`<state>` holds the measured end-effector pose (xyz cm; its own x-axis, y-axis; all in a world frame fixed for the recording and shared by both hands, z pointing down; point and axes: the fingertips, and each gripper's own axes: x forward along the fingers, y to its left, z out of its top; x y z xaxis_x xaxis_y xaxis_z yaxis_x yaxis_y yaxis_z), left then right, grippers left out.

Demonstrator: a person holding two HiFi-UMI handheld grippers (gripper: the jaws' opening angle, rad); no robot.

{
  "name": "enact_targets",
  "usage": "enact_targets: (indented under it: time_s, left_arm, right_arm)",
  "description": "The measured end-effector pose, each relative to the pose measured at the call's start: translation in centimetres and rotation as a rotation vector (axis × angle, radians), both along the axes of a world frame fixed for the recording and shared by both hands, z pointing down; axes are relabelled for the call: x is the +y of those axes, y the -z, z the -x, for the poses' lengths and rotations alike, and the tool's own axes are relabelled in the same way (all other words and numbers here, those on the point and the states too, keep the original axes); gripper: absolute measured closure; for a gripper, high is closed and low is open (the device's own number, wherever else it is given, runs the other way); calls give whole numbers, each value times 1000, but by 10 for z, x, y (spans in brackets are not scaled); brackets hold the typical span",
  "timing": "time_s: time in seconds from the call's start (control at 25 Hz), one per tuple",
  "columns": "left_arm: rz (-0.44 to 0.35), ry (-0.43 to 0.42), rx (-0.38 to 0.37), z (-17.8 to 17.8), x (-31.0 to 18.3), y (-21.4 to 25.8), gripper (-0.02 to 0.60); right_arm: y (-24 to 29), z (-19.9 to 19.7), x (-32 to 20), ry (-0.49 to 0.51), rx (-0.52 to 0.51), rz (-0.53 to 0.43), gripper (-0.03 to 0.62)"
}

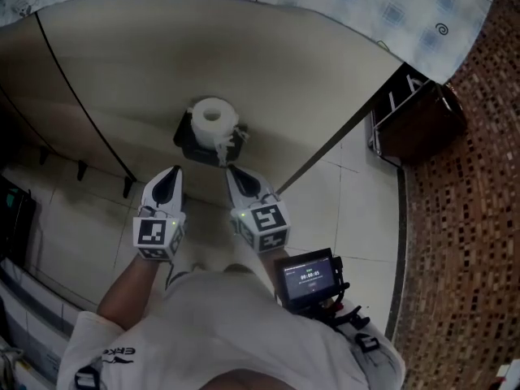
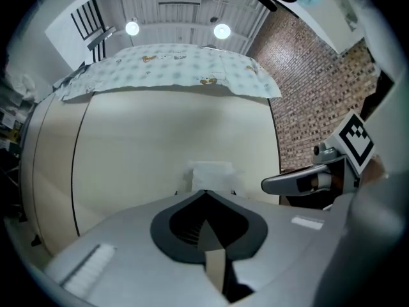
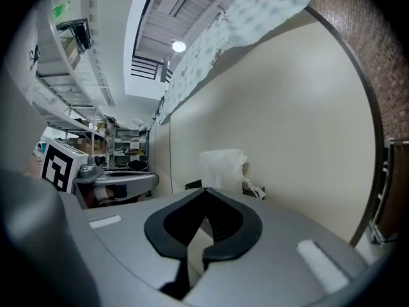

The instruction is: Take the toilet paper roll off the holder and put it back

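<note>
Left gripper (image 1: 171, 173) and right gripper (image 1: 232, 171) are hovering shut, empty, near the toilet paper roll (image 1: 213, 119) on its holder (image 1: 187, 139) — seemingly lining up.

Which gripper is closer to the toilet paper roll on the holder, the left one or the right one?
Right. The right gripper points at the toilet paper roll from just below it; the left gripper is farther away, below and to its left.

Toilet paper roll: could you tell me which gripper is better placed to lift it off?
Probably the right gripper: its shut tips nearly reach the roll, while the left gripper, also shut, sits farther aside.
</note>
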<state>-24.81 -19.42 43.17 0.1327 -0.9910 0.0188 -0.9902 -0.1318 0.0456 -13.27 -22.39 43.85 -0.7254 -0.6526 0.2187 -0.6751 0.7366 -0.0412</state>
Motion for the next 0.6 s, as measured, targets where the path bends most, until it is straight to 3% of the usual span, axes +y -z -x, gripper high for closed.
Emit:
enact_targets:
  time_s: [0.32,0.44,0.52,0.6]
  left_arm:
    - [-4,-30,29,6,-21,-4,580]
    - [-9,-45,4,4,-29,-1,580]
    - [-10,-43,2,5,-32,0,580]
    - [-5,-35,14,7,-34,-1,580]
  right_arm:
    - [5,3,-15,-41,27,-24,580]
    - [5,3,-21,-40,29,-32,575]
    - [7,7,-24,-16,36,-30,530]
    - [8,12,-28,5,47,-32,447]
